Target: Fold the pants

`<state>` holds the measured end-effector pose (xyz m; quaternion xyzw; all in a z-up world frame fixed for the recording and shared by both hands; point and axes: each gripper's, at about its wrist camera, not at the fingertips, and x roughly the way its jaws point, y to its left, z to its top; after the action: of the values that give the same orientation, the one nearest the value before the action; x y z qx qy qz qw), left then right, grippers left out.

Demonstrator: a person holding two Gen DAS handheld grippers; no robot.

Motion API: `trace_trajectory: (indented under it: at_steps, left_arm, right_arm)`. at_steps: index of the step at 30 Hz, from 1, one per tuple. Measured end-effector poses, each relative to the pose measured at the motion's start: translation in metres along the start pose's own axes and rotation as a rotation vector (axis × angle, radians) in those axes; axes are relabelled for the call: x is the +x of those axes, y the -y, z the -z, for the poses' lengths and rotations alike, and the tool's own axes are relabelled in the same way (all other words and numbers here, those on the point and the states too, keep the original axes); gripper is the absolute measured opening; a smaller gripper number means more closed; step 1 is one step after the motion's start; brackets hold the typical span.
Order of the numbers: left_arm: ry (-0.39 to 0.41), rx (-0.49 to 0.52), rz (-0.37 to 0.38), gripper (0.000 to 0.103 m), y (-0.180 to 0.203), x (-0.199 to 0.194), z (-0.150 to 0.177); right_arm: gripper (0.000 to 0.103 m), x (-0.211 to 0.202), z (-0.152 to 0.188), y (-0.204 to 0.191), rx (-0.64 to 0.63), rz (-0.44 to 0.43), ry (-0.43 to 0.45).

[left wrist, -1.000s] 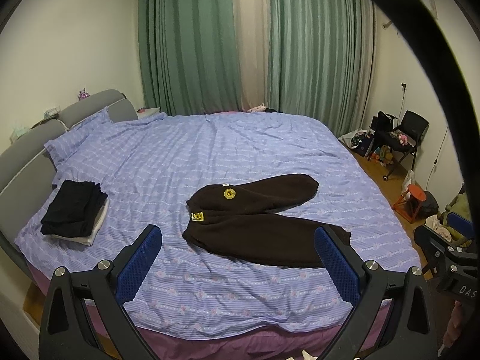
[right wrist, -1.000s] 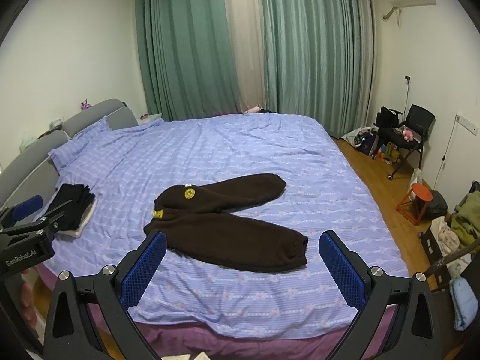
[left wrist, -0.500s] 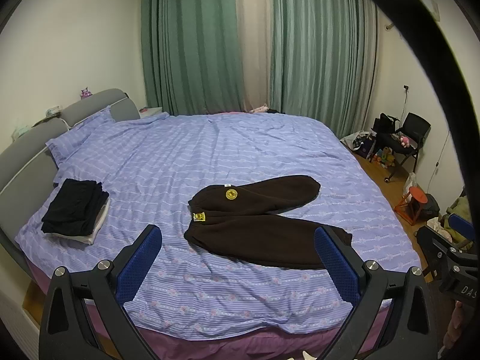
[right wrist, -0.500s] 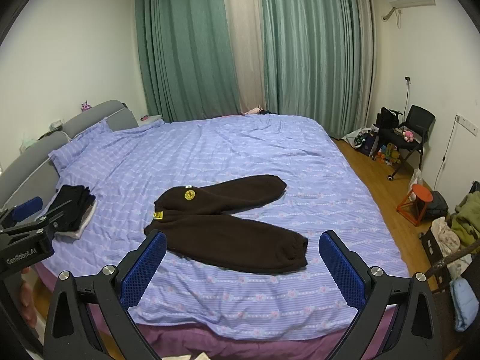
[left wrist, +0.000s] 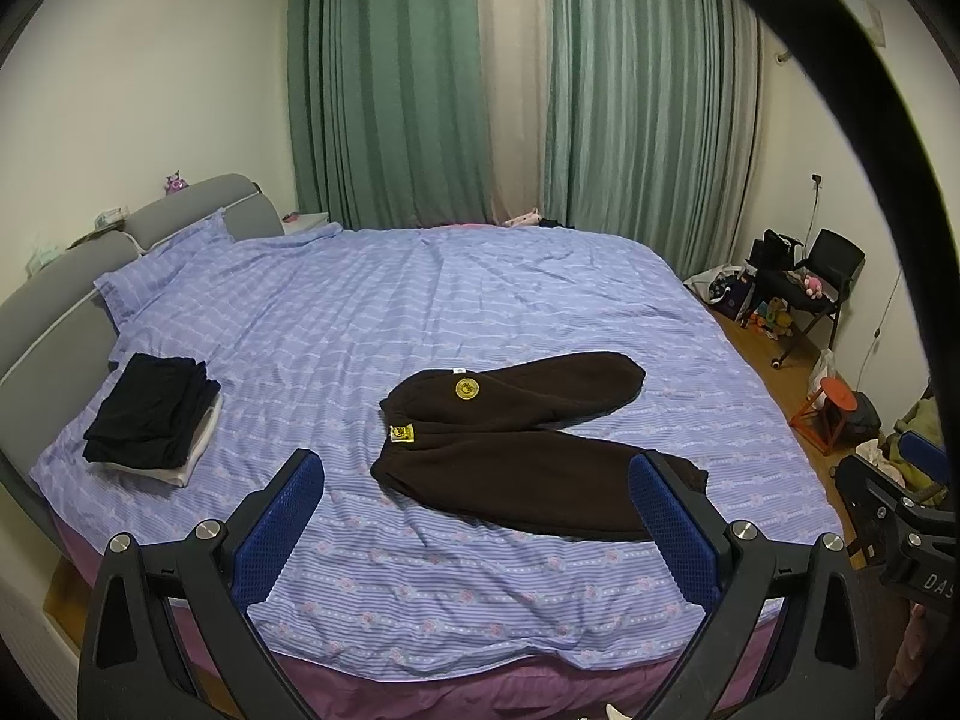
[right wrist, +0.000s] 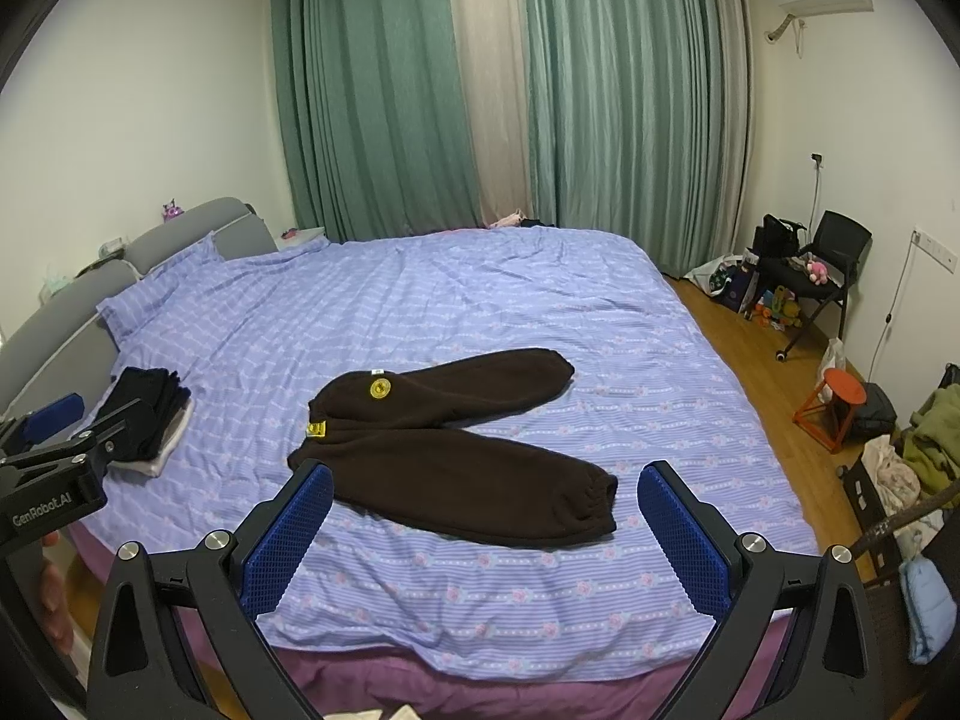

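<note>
Dim, even indoor light, soft shadows, sharp focus (heavy fisheye bending, black corners).

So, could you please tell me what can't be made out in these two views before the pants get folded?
- Brown pants: in the left wrist view, the near leg's cuff sits behind the left claw's right finger.
- Yellow patches: print too small to read in either view.
- Folded black stack: partly hidden by the left claw in the right wrist view.
- Bed near edge: cut off by the right claw and frame bottom.
</note>
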<state>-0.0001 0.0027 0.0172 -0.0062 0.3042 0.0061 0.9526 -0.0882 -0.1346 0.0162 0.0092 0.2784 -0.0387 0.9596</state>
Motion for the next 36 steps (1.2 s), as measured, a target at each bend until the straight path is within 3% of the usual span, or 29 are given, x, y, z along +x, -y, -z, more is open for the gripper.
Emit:
trace_trajectory:
  at_steps: [9, 20, 36]
  left_arm:
    - [0.000, 0.003, 0.002, 0.103, 0.000, 0.000, 0.002]
    - [-0.012, 0.013, 0.018, 0.103, -0.028, 0.014, -0.001]
    - [-0.101, 0.077, 0.058, 0.103, -0.101, 0.089, 0.006]
  right_arm:
    - [0.103, 0.000, 0.001, -0.001, 0.000, 0.001, -0.002]
    - [0.103, 0.010, 0.002, -0.013, 0.021, 0.010, -0.027]
    - [0.103, 0.066, 0.010, -0.086, 0.086, 0.111, -0.159]
